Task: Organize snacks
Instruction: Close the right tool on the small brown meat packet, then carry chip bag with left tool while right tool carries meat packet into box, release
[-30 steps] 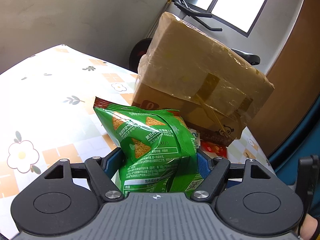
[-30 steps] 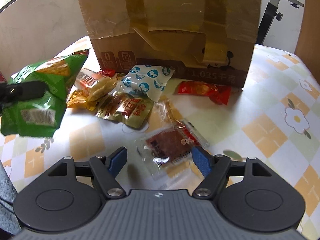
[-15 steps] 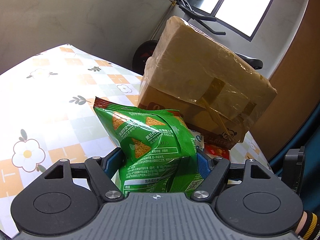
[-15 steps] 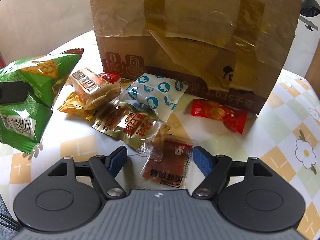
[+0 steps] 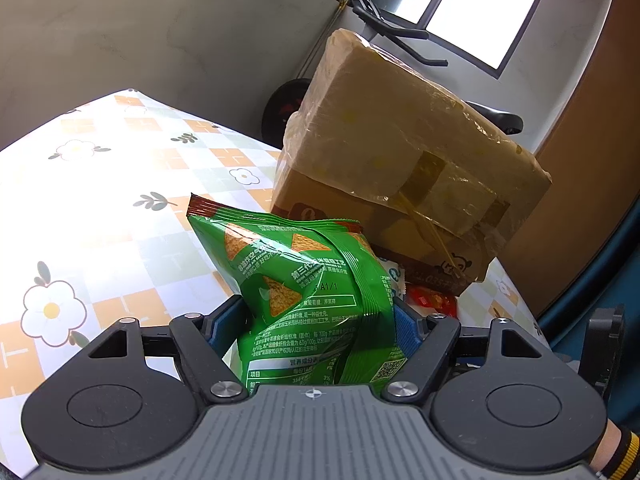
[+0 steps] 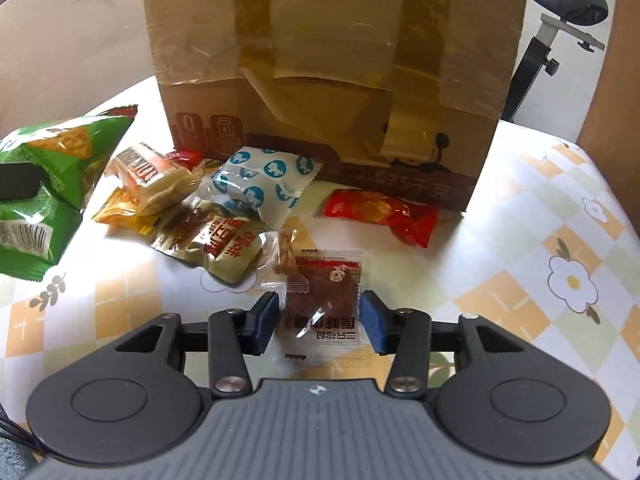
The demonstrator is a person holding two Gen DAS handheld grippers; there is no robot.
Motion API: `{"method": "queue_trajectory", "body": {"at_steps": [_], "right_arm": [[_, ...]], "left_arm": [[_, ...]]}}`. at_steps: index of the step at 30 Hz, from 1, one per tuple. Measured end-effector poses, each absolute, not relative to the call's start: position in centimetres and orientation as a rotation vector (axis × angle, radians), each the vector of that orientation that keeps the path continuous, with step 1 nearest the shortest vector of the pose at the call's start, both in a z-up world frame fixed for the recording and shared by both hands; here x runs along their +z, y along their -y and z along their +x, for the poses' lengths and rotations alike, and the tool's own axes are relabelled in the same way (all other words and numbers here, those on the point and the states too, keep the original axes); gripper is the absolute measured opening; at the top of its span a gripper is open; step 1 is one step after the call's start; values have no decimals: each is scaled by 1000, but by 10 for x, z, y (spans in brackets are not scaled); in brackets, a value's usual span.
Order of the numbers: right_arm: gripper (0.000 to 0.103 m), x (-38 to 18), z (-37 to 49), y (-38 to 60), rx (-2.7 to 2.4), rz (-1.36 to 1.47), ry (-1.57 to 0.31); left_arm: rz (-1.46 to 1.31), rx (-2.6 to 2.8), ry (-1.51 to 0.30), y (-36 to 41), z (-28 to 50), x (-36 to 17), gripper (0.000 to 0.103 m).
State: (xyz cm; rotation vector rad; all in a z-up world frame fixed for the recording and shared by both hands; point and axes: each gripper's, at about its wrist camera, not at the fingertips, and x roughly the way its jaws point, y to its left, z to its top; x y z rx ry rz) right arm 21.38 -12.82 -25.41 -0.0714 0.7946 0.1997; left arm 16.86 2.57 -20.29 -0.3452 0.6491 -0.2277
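1. My left gripper [image 5: 316, 320] is clenched on a crinkled green foil chip bag [image 5: 304, 296] and holds it up off the flower-patterned tablecloth [image 5: 100, 208]. The bag's lower end is cut off behind the gripper body.
2. My right gripper [image 6: 318, 322] is closing around a small clear sachet of dark brown dried meat [image 6: 324, 304]. The sachet lies flat between the blue pads, which do not press it yet.
3. The other wrapped snacks lie in a heap near the table's far edge, against a tall taped brown cardboard box [image 6: 332, 72]. They overlap, so some are half hidden.
4. A red twist-wrapped candy [image 6: 380, 212] lies apart, just before the box.
5. The box's top is cut off in the right wrist view.
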Motion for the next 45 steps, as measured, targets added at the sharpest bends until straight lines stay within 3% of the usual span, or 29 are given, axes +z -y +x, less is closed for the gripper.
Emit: {"method": "queue_trajectory", "body": {"at_steps": [18, 26, 45], "right_arm": [[45, -245, 206, 143, 155, -139, -770], [45, -211, 188, 158, 214, -37, -629], [45, -82, 197, 158, 300, -34, -221]], "left_arm": [[-322, -230, -649, -23, 168, -201, 78], [-270, -223, -608, -21, 167, -193, 78], [-167, -358, -295, 3, 207, -70, 78]]}}
